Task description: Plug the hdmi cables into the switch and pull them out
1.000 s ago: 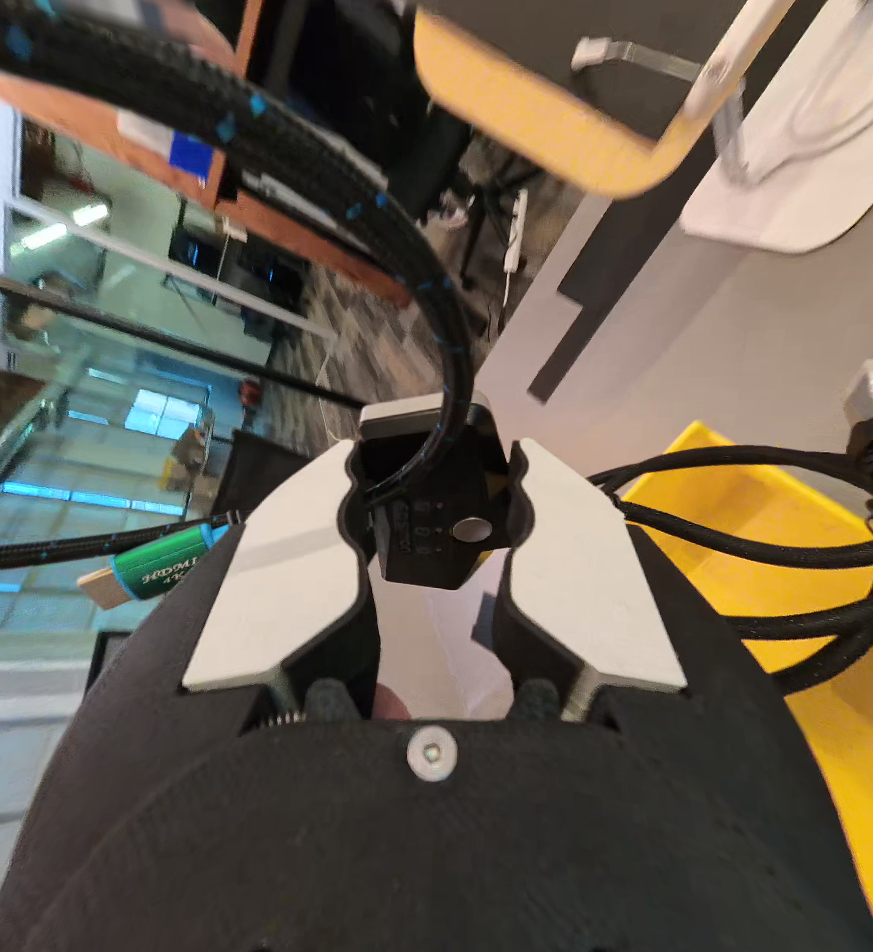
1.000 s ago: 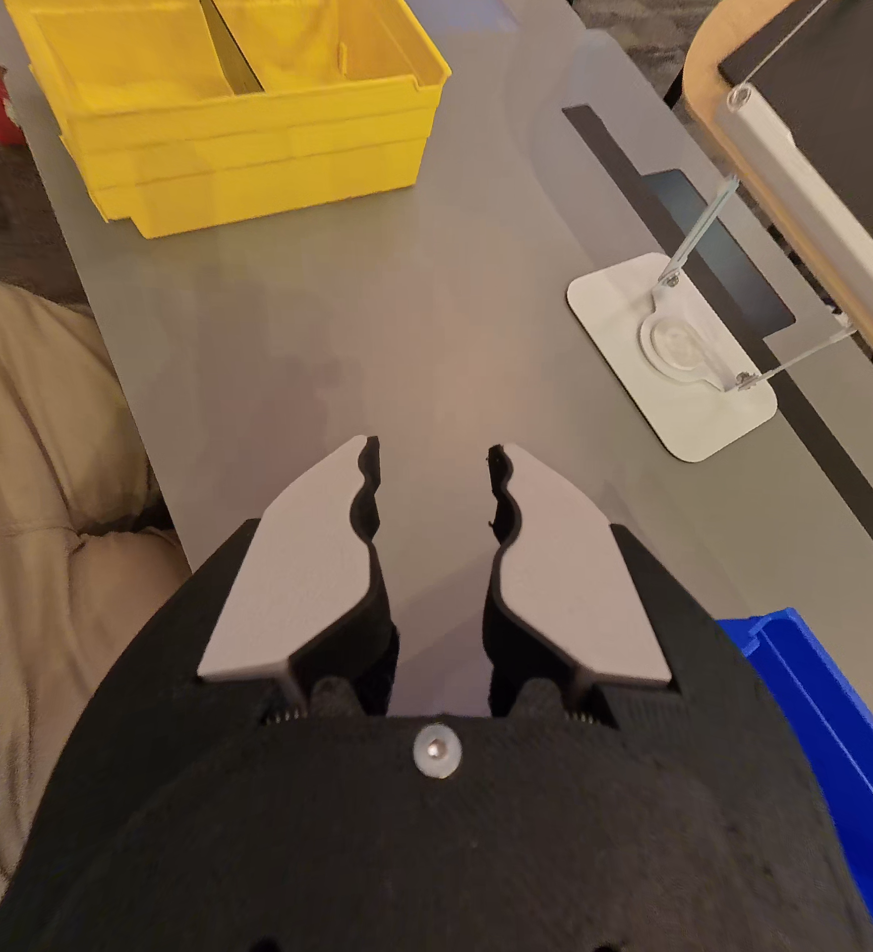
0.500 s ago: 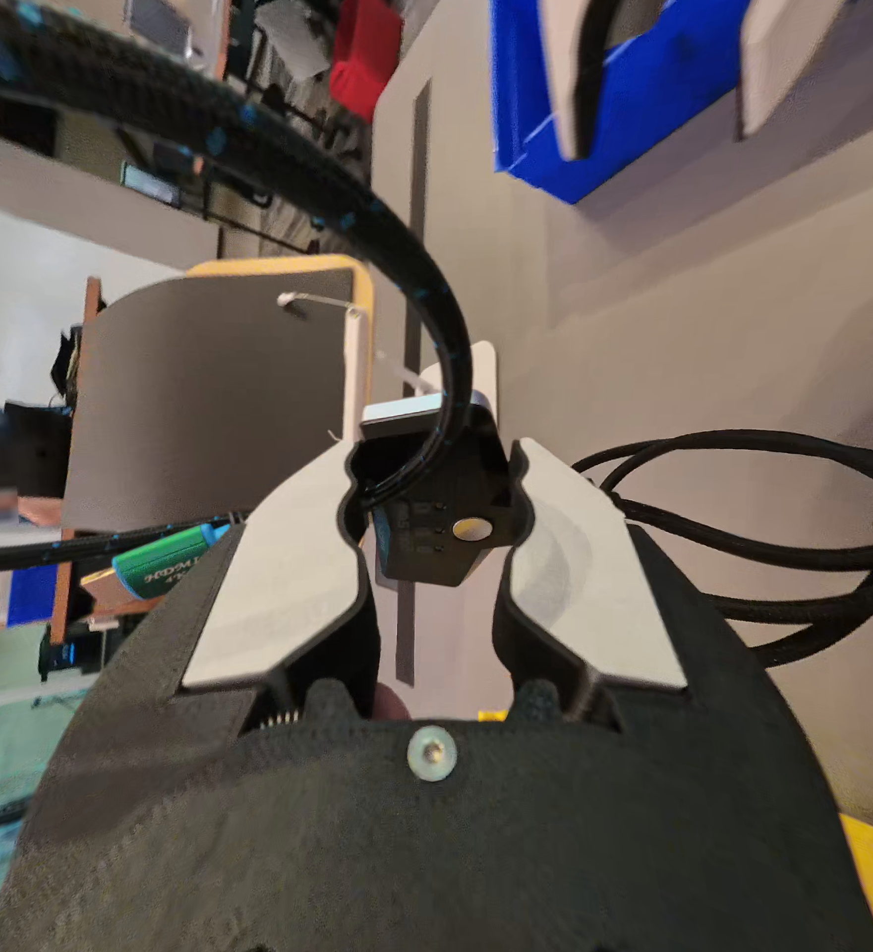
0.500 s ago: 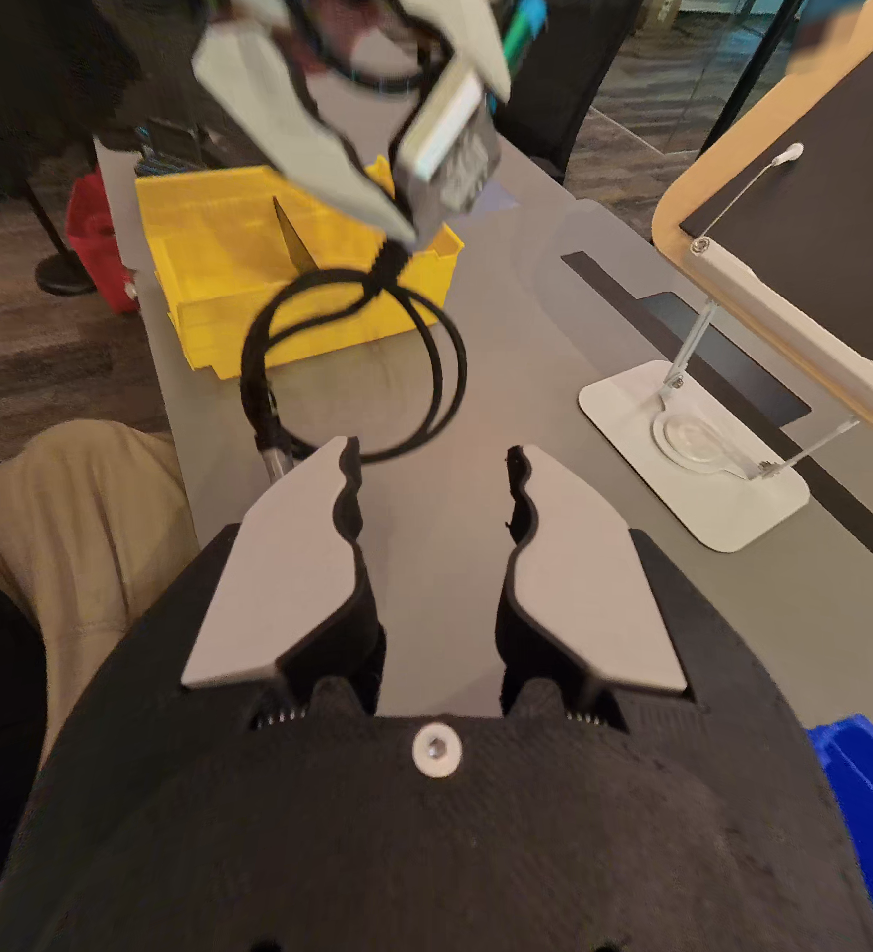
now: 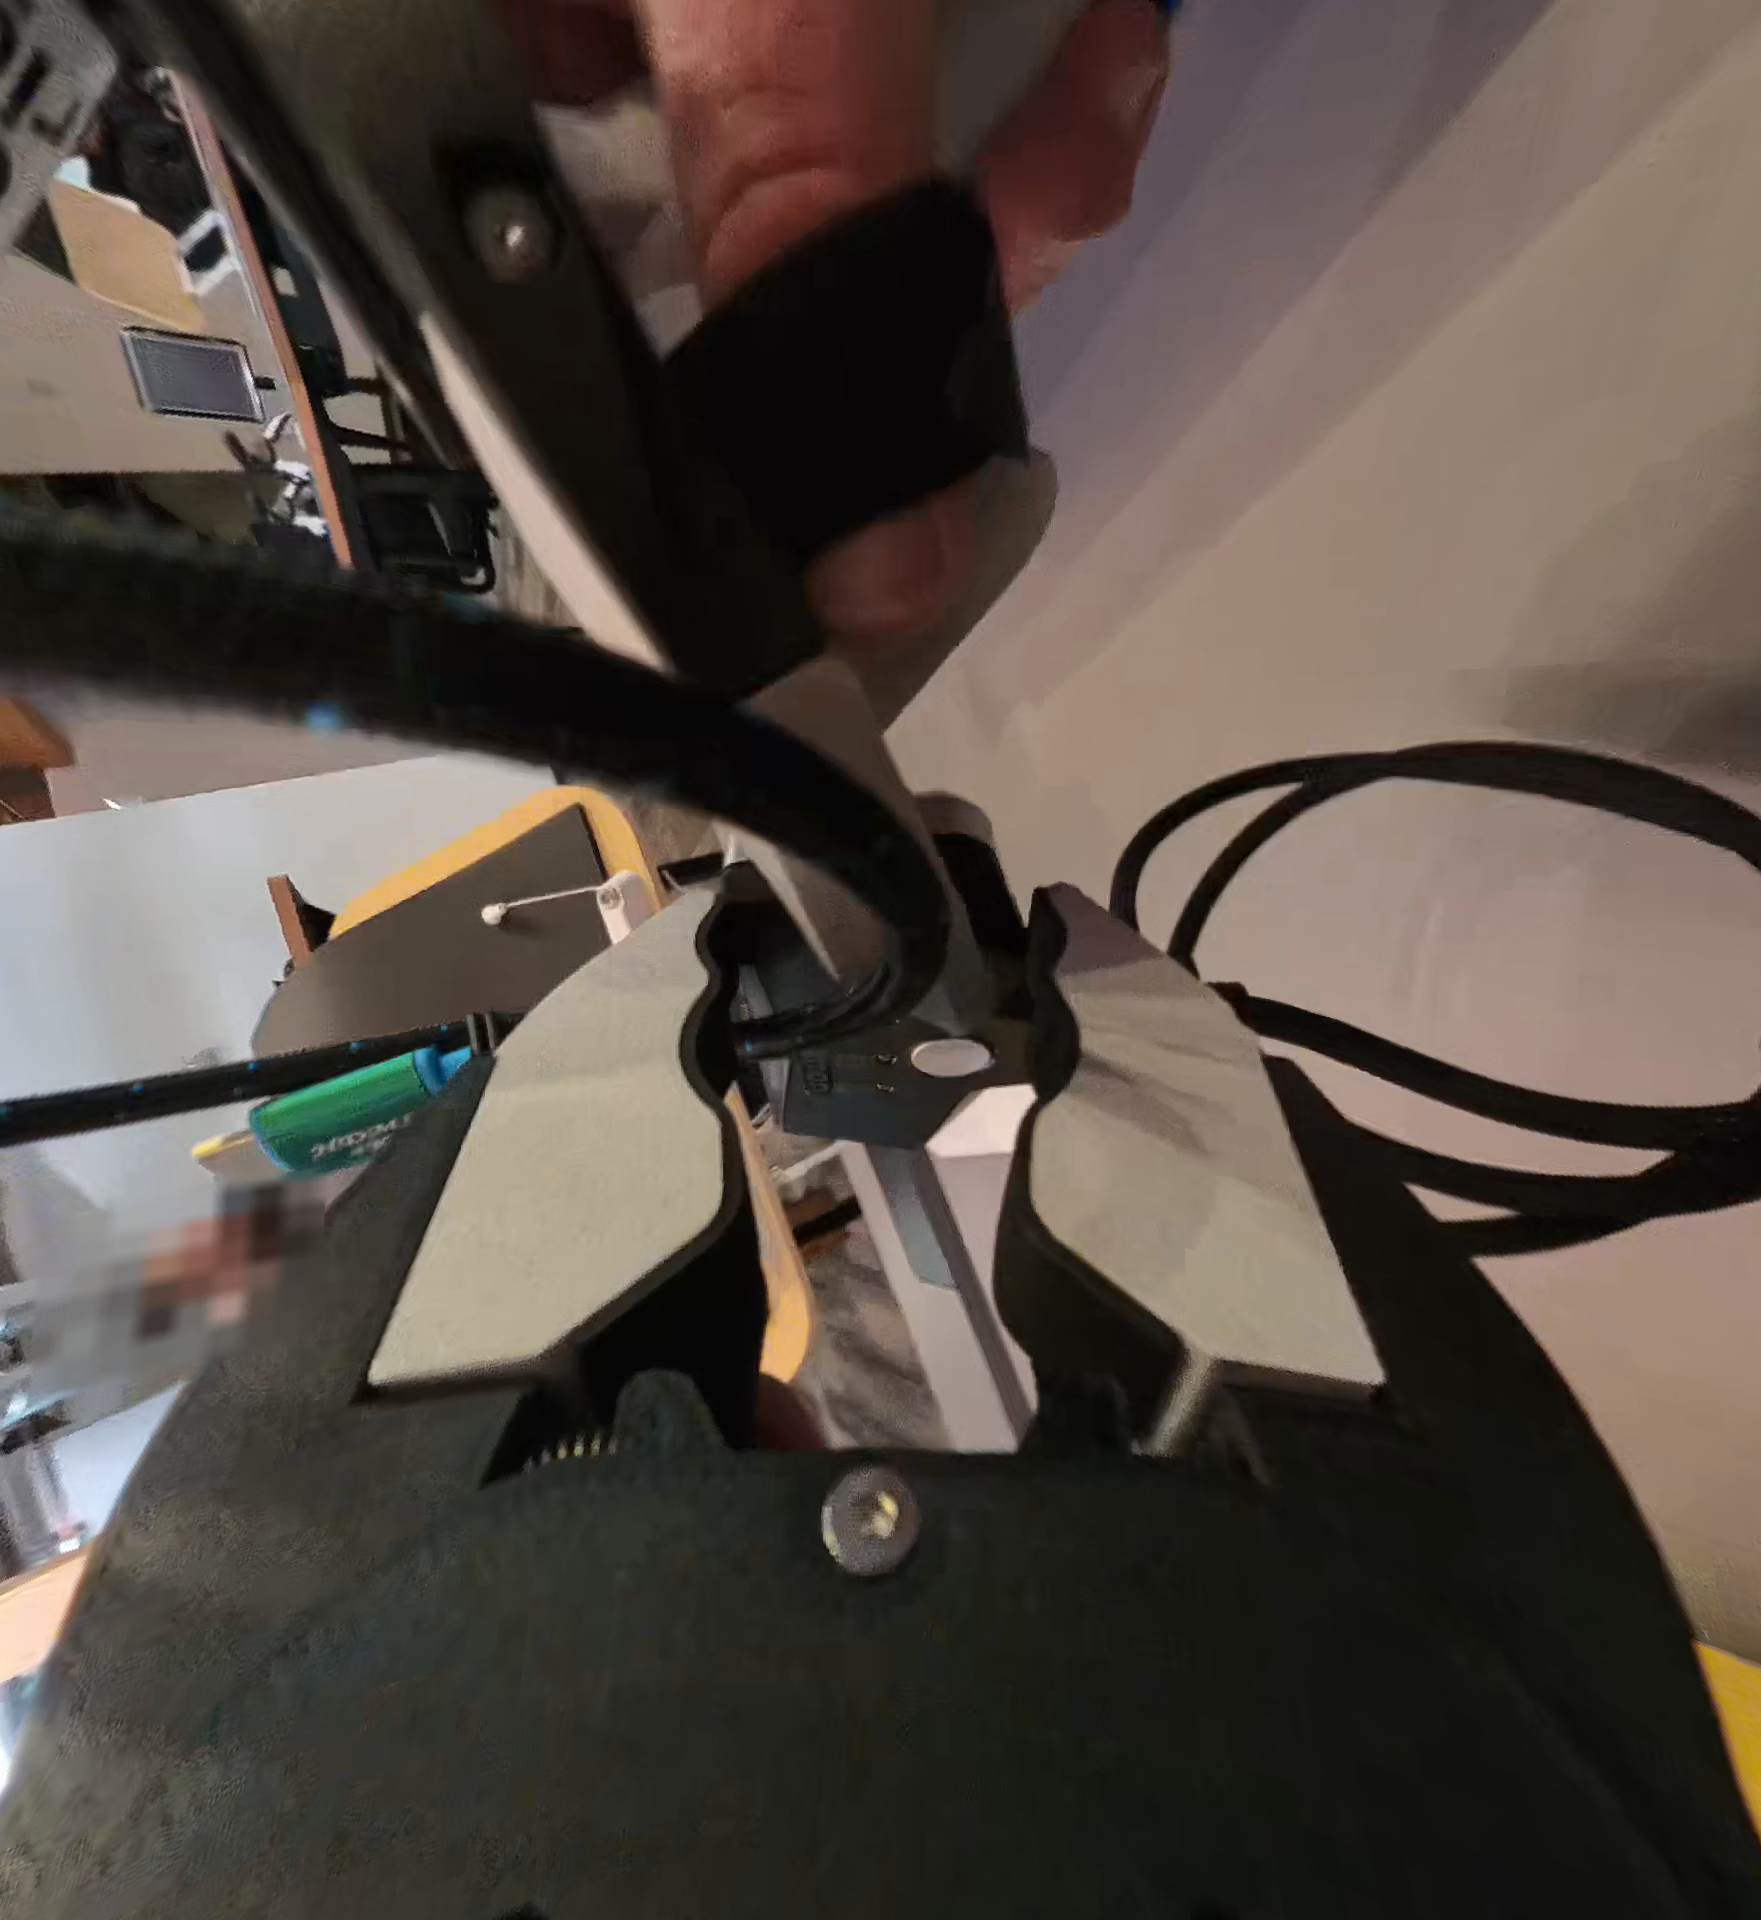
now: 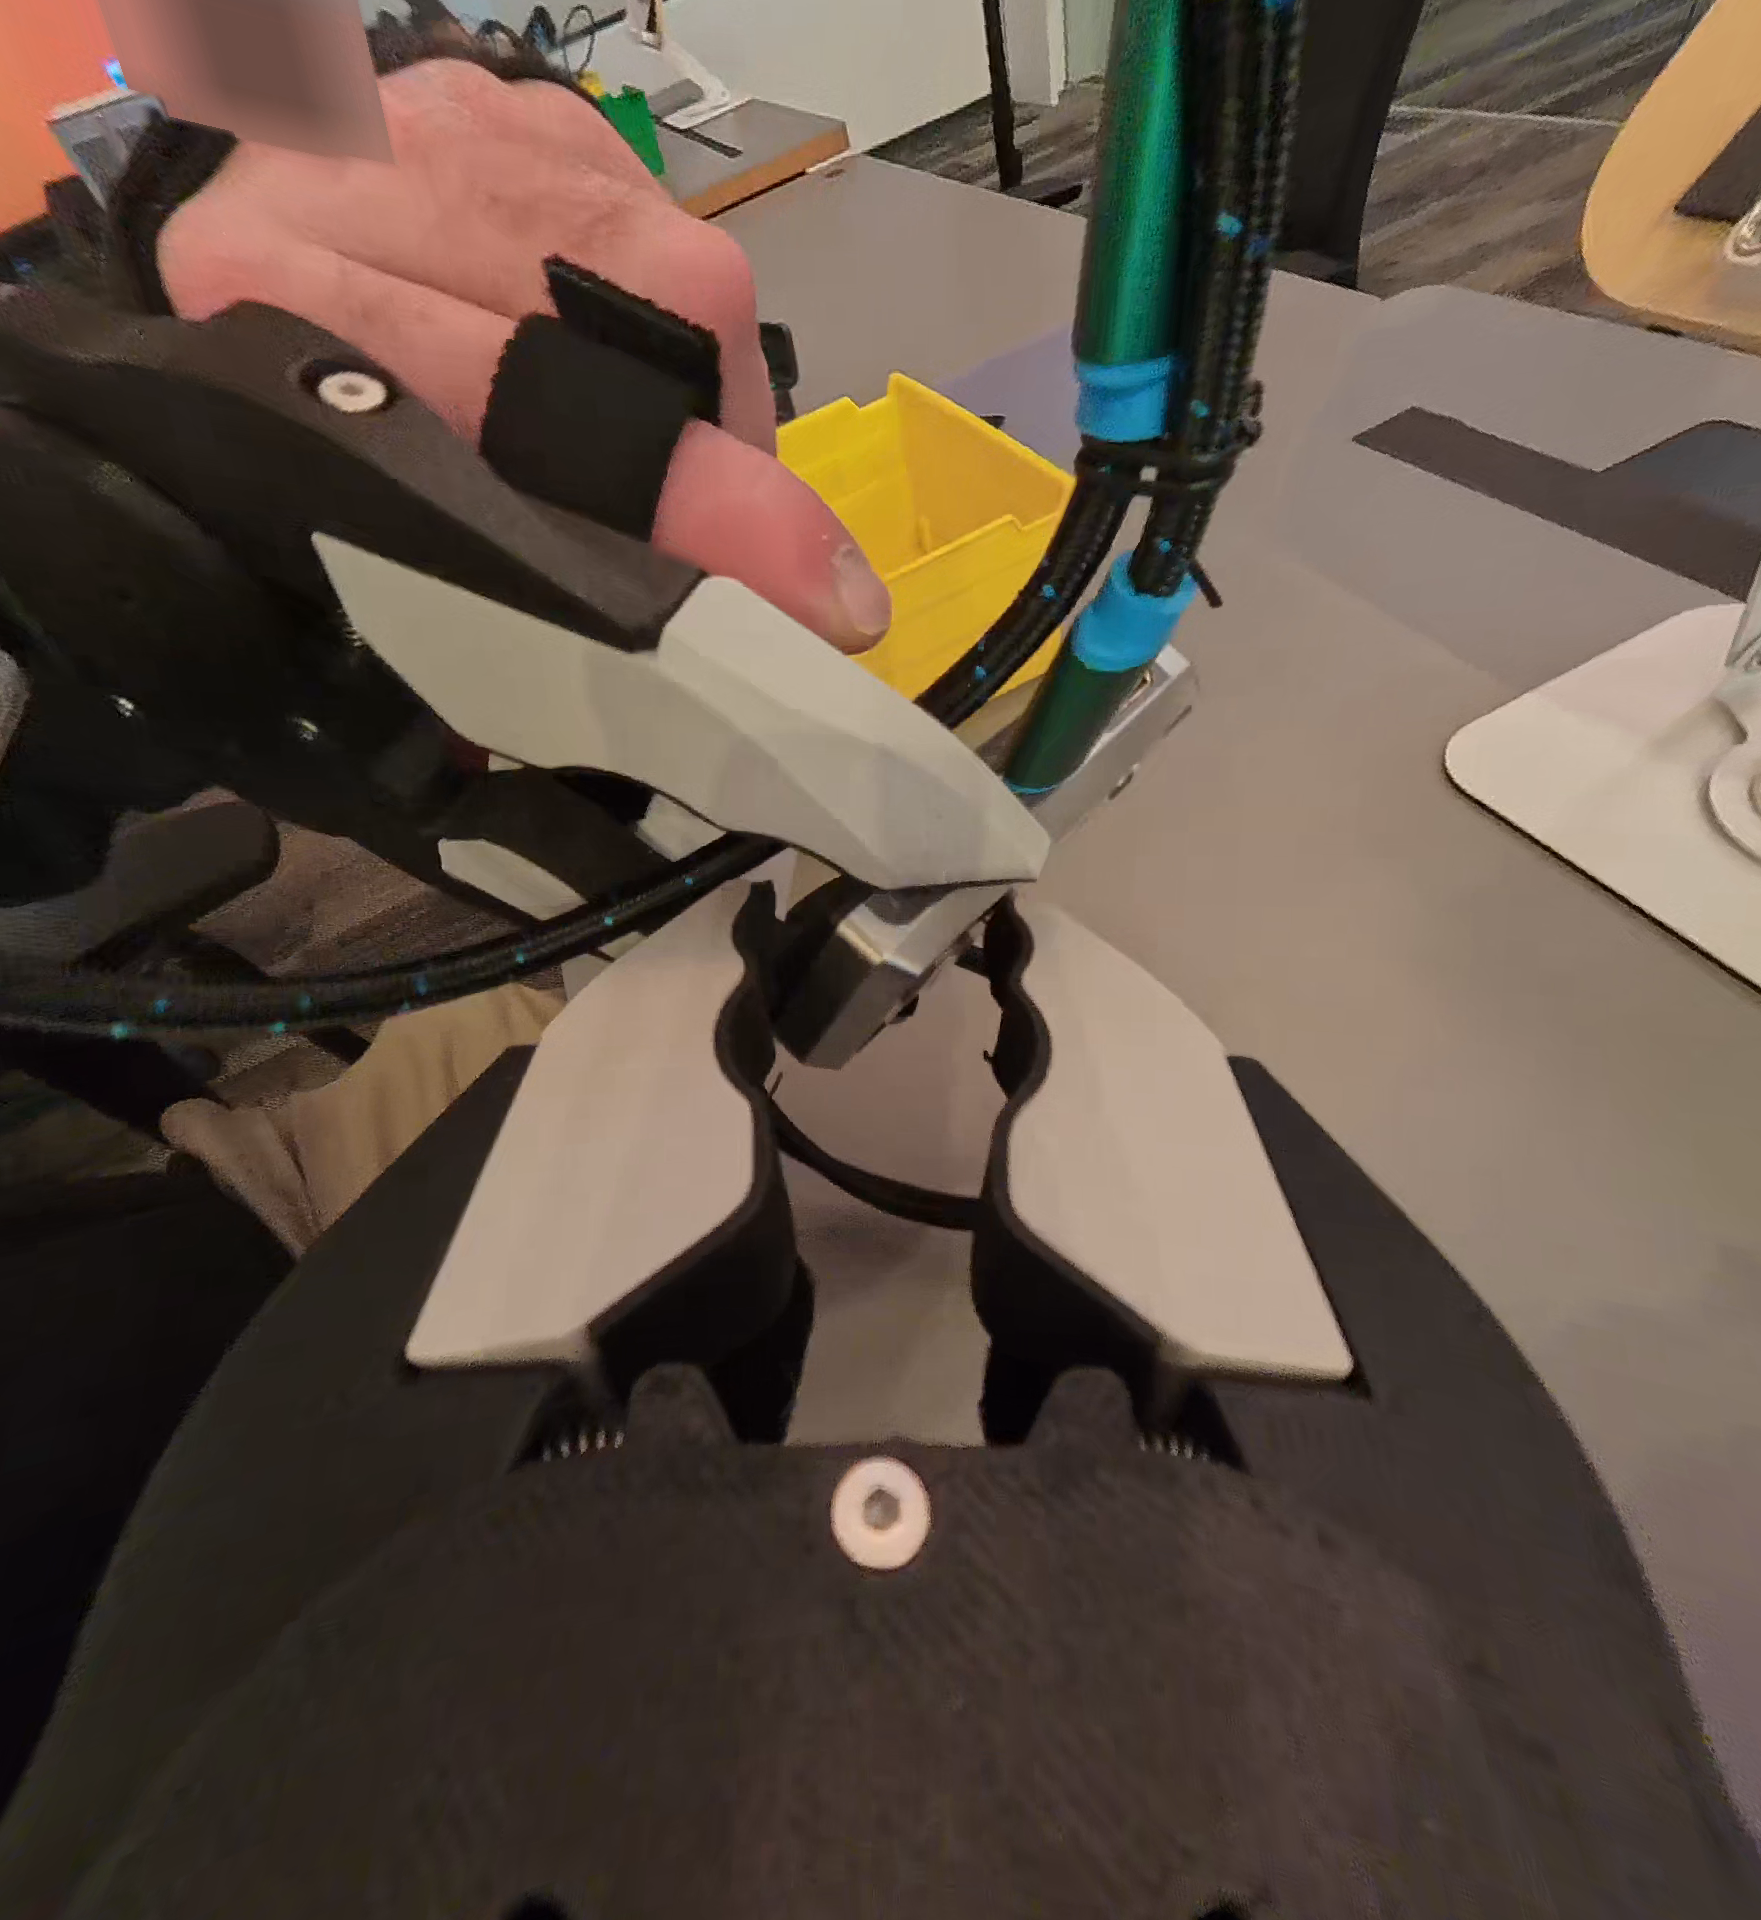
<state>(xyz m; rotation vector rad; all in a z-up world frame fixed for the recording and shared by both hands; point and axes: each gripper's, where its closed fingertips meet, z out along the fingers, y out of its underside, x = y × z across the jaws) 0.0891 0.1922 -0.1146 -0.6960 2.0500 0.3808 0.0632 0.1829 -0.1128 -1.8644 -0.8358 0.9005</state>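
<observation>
My left gripper [image 5: 871,1023] is shut on the small black and silver HDMI switch [image 5: 891,1091] and holds it in the air. A black braided cable [image 5: 564,665] curves into the switch. A loose green HDMI plug [image 5: 336,1122] hangs to its left. In the right wrist view, my right gripper [image 6: 876,935] is open, and its jaws stand close on either side of one end of the switch [image 6: 886,987]. The left gripper's finger [image 6: 751,727] lies across the switch. A green plug [image 6: 1073,717] sits in the switch, and another green plug [image 6: 1130,208] hangs above it.
A yellow bin [image 6: 949,520] stands on the grey table [image 6: 1375,1039] behind the switch. A white stand base [image 6: 1603,748] is at the right. A bundle of black cables [image 5: 1582,1091] hangs to the right in the left wrist view. My two grippers' fingertips are within a few centimetres of each other.
The two grippers have come together. The switch, far ahead half a second ago, is now between my right gripper's jaws, which have narrowed. My left gripper still holds the switch.
</observation>
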